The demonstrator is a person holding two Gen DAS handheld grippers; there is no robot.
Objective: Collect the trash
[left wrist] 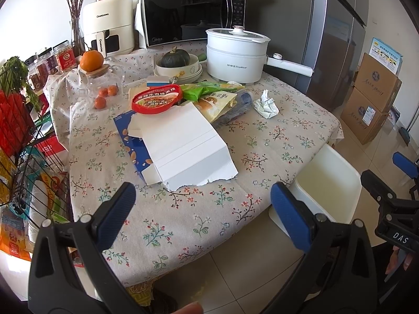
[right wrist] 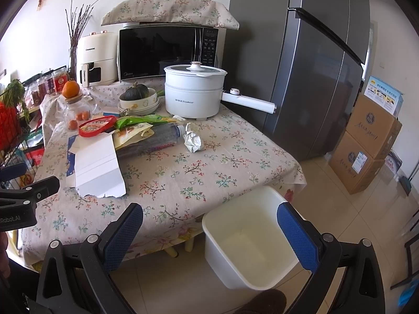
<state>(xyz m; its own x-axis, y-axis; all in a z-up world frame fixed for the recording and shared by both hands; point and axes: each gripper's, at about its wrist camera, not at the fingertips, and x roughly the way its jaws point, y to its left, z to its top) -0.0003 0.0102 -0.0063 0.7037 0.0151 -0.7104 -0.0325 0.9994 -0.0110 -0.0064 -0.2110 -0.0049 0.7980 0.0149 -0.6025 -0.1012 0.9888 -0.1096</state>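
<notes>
My left gripper hangs over the near edge of the table, its fingers spread wide with nothing between them. My right gripper is spread just as wide and also holds nothing; it hovers over the table's near corner and the white bin on the floor just beside that corner. The bin stands upright with its mouth open, and I see nothing inside it.

Beyond my left fingers lies the trash, bunched together near the middle of the flowered tablecloth. Closest is a torn white carton lying flat on top of a blue box. Behind it a red noodle-bowl lid leans on the pile, next to a green wrapper and a yellow snack bag. A plastic bottle lies on its side partly under that bag. A crumpled tissue sits apart from the pile, just beside the bottle's cap.

Farther back stand a white electric pot with its lid on, a stack of bowls holding a dark squash, a microwave and an air fryer. A grey fridge rises to the right, with cardboard boxes stacked on the floor beside it.
</notes>
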